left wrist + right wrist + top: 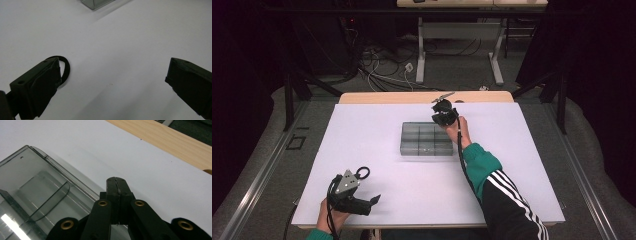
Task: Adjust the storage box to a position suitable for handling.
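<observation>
Floor around the table is grey carpet, strewn at the far side with tangled black and white cables (377,70) beneath a second, white-legged desk (459,45). Nearer stands the pale wooden table (172,142), almost wholly covered by a smooth matte white sheet (377,150).

At the sheet's middle sits the shallow rectangular tray of smoky clear plastic (426,139), glossy, with rounded corners and thin partitions dividing it into compartments. The right gripper (117,185) hangs over the tray's far right corner, black jaws pressed together with nothing between them.

Near the front left corner, the left gripper (113,77) lies low over the sheet, jaws spread wide and empty. A small thin black ring (65,70) lies flat on the sheet, just beside one jaw tip.
</observation>
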`<state>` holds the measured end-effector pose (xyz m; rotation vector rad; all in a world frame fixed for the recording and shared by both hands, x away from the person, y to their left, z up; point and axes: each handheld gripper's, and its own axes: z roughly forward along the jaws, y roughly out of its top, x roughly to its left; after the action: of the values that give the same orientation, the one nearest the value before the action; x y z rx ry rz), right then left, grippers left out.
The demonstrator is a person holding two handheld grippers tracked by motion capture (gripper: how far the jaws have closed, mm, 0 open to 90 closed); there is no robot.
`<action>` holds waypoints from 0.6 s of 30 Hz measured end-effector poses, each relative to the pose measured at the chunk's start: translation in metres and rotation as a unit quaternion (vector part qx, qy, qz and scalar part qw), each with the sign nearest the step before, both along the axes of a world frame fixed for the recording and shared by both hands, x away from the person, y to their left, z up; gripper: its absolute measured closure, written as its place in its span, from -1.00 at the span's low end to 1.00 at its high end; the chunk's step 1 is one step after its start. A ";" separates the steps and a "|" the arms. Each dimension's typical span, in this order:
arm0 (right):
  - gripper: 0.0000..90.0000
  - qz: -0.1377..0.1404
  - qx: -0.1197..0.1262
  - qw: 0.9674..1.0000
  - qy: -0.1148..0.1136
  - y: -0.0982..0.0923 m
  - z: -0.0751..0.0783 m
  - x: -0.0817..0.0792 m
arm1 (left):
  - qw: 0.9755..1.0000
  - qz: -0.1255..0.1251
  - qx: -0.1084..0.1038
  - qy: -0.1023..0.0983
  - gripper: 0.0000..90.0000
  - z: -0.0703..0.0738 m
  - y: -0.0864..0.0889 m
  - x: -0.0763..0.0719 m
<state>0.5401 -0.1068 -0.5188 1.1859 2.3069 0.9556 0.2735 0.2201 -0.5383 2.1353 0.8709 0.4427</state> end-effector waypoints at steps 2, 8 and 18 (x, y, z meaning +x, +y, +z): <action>1.00 -0.001 -0.002 1.000 -0.001 -0.001 -0.001 0.001 | 1.000 -0.001 0.000 0.000 -1.00 0.000 0.000 0.000; 1.00 -0.002 -0.007 1.000 0.000 0.003 -0.003 0.004 | 1.000 -0.003 0.000 -0.001 -1.00 0.000 0.000 0.000; 1.00 -0.005 -0.010 1.000 0.001 0.011 -0.005 0.003 | 1.000 -0.001 0.000 0.000 -1.00 0.000 -0.001 0.000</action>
<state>0.5430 -0.0955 -0.5239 1.1882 2.3046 0.9257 0.2734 0.2195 -0.5386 2.1369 0.8678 0.4411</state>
